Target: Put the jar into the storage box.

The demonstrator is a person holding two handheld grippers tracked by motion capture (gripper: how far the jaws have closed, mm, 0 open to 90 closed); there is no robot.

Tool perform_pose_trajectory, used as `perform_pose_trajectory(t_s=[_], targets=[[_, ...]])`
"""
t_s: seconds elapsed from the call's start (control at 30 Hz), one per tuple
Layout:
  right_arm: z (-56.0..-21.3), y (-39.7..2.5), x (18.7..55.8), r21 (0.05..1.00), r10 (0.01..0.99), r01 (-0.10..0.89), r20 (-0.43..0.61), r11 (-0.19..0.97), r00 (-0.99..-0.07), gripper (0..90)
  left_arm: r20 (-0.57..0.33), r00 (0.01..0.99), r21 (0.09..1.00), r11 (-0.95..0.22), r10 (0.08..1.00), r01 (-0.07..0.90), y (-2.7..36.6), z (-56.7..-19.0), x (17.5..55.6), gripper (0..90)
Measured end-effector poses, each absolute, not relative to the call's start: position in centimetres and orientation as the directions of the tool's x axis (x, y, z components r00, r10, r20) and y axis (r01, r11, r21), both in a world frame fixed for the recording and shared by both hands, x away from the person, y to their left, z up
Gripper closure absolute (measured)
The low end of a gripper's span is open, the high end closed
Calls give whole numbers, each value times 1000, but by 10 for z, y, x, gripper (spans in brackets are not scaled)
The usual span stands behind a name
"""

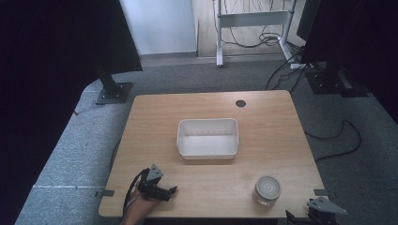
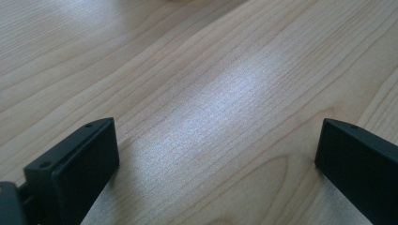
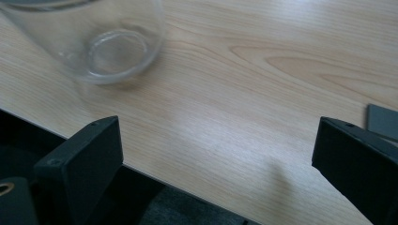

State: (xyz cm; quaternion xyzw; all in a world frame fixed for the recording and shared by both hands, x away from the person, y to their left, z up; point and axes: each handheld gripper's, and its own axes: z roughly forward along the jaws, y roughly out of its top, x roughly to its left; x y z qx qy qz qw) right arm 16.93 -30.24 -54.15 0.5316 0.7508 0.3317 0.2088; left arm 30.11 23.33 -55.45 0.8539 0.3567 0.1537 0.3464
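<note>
A clear glass jar (image 1: 267,190) stands near the table's front right corner; in the right gripper view the jar (image 3: 108,42) is at the upper left, apart from the jaws. A white plastic tub (image 1: 181,139) sits empty at the table's middle. My left gripper (image 1: 170,191) lies low over the front left of the table, held by a hand, its jaws pointing right. In its own view the left gripper (image 2: 215,129) is open over bare wood. My right gripper (image 1: 312,213) hovers at the front right corner, and in its own view the right gripper (image 3: 216,124) is open over the table's front edge.
The wooden table (image 1: 281,140) has a round cable hole (image 1: 241,103) at the back. Grey tabs (image 1: 105,192) are fixed on its front corners, one of them (image 3: 382,122) close to my right jaw. Black stands (image 1: 112,91) and floor cables (image 1: 338,136) surround the table.
</note>
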Motion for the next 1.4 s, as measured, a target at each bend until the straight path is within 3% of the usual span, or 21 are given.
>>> perform_pose_trajectory(t_s=[1.4], targets=[[-529,-255,189,767,880,580,44,273,-473,17,15,699,701,-505,715,503,233,-554,301,0]])
